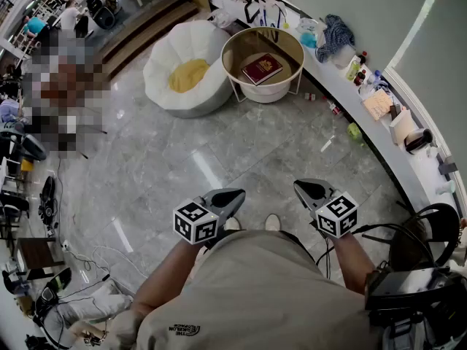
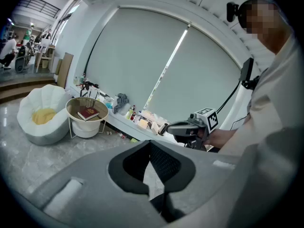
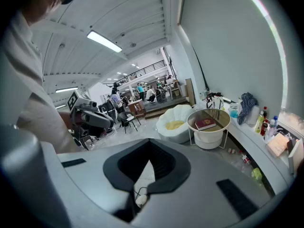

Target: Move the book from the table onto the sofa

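Observation:
A dark red book (image 1: 262,68) lies flat on a round gold-rimmed glass table (image 1: 235,39) at the far side of the room. To the table's left, close beside it, sits a white shell-shaped sofa (image 1: 162,86) with a yellow cushion. My left gripper (image 1: 237,194) and right gripper (image 1: 300,186) hang side by side in front of my body, far short of the table, both shut and empty. The left gripper view shows the book (image 2: 88,113) and sofa (image 2: 40,129) beyond the closed left gripper (image 2: 149,145). The right gripper view shows the book (image 3: 205,123) beyond the closed right gripper (image 3: 151,148).
A white ledge (image 1: 368,133) follows the curved wall on the right, with bottles, a blue cloth and boxes on it. Small items lie on the floor below it. Cables and gear (image 1: 47,203) are at the left, steps (image 1: 146,20) behind the sofa. A black chair (image 1: 430,232) stands at my right.

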Action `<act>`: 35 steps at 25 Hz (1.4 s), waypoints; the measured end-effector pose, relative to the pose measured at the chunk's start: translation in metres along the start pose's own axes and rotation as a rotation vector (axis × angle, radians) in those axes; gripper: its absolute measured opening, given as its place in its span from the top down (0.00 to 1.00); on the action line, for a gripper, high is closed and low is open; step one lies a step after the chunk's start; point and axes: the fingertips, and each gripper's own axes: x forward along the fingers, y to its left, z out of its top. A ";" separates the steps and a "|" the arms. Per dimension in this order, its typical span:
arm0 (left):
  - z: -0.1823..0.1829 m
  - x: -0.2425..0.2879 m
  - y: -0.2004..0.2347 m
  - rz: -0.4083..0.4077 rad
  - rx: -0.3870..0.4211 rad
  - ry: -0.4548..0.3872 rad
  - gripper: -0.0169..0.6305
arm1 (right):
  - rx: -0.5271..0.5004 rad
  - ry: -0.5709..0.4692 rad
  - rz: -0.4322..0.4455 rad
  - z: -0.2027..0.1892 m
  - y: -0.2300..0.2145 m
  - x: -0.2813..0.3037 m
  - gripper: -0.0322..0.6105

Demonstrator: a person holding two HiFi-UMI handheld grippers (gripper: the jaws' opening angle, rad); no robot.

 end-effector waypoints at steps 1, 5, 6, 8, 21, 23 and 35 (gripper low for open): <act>0.002 0.001 0.001 0.001 0.002 -0.004 0.96 | -0.001 -0.002 0.000 0.002 -0.002 0.001 0.93; 0.010 0.009 0.008 0.006 0.010 -0.011 0.96 | -0.008 -0.008 0.002 0.007 -0.010 0.005 0.93; 0.012 0.010 0.011 0.008 0.011 -0.013 0.96 | -0.009 -0.007 0.004 0.007 -0.012 0.007 0.93; 0.017 0.013 0.016 0.011 0.009 -0.017 0.96 | -0.008 -0.001 0.007 0.007 -0.016 0.009 0.93; 0.061 0.058 0.119 -0.051 -0.041 -0.031 0.96 | 0.078 0.020 -0.047 0.038 -0.077 0.077 0.93; 0.081 0.066 0.148 -0.074 -0.047 -0.045 0.96 | 0.090 0.027 -0.070 0.052 -0.093 0.099 0.92; 0.163 0.085 0.318 -0.156 -0.074 -0.011 0.85 | 0.110 0.049 -0.204 0.153 -0.182 0.245 0.80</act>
